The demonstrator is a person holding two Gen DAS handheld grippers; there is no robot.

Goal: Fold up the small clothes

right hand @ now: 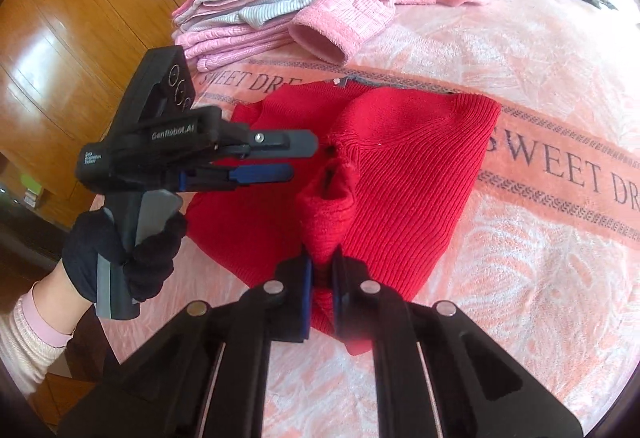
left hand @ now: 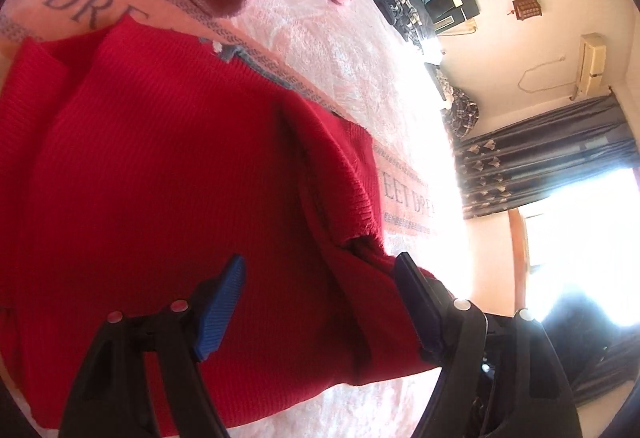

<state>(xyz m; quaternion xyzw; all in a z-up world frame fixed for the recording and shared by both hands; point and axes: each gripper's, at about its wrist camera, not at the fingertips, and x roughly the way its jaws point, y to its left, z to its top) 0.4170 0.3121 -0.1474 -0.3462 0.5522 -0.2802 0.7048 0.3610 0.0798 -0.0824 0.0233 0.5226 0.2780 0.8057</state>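
Right wrist view shows the right gripper [right hand: 322, 278] pinching a sleeve of the red ribbed knit sweater [right hand: 400, 166], which lies on the pink fluffy blanket [right hand: 520, 258]. At nine o'clock, the left gripper [right hand: 296, 158] hovers with its jaws spread wide. I think the sweater is soft, light and floppy. Grab it by a thick edge, like the sleeve end.

Knit, plush and plastic

Red ribbed-knit sweater [right hand: 404, 174], matt, lies ahead of the right tool [right hand: 320, 278]; fuzzy pink blanket [right hand: 520, 258] beneath; glossy wood wardrobe [right hand: 80, 18] left; tool's matt black plastic, ridged blue pads [left hand: 224, 310].
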